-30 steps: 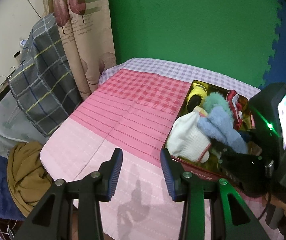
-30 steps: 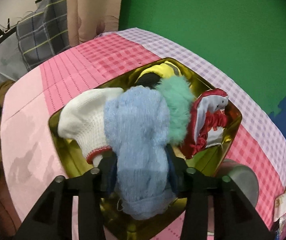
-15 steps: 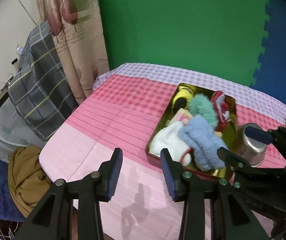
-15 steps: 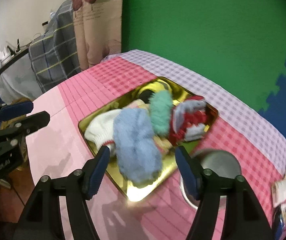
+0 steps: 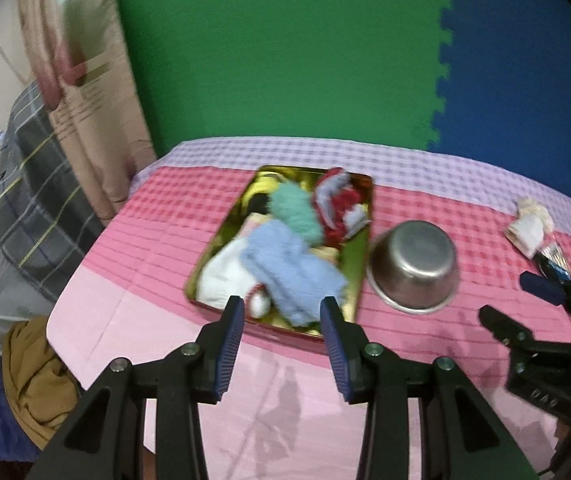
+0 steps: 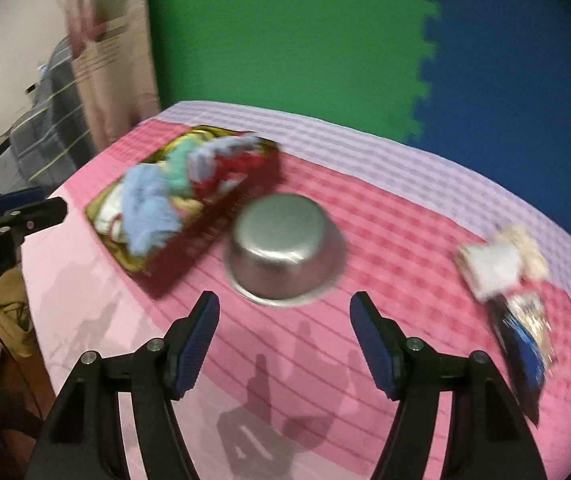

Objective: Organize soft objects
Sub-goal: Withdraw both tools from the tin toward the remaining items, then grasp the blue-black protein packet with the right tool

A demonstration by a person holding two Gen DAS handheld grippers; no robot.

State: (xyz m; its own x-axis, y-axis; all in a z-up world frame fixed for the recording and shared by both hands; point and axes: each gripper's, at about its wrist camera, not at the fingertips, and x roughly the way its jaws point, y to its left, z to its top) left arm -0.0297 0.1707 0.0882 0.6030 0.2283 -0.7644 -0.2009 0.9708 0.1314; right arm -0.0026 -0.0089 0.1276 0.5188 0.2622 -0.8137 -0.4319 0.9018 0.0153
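A gold tin tray (image 5: 359, 276) with red sides holds soft things: a light blue fuzzy cloth (image 5: 289, 268), a white knit glove (image 5: 223, 278), a teal fluffy piece (image 5: 295, 210), a red and white item (image 5: 339, 204) and a yellow and black toy (image 5: 263, 192). The tray also shows in the right wrist view (image 6: 189, 236). My left gripper (image 5: 281, 344) is open and empty just in front of the tray. My right gripper (image 6: 285, 344) is open and empty, in front of an upside-down steel bowl (image 6: 285, 248).
The steel bowl (image 5: 415, 266) stands right of the tray on a pink checked tablecloth. A small pale bundle (image 6: 501, 256) and a dark blue packet (image 6: 525, 344) lie at the table's right. Plaid fabric (image 5: 25, 208) and a curtain are off the left edge.
My right gripper let go of the light blue cloth, which now lies in the tray, then opened and drew back to the right, toward the bowl. My left gripper swung right to face the tray.
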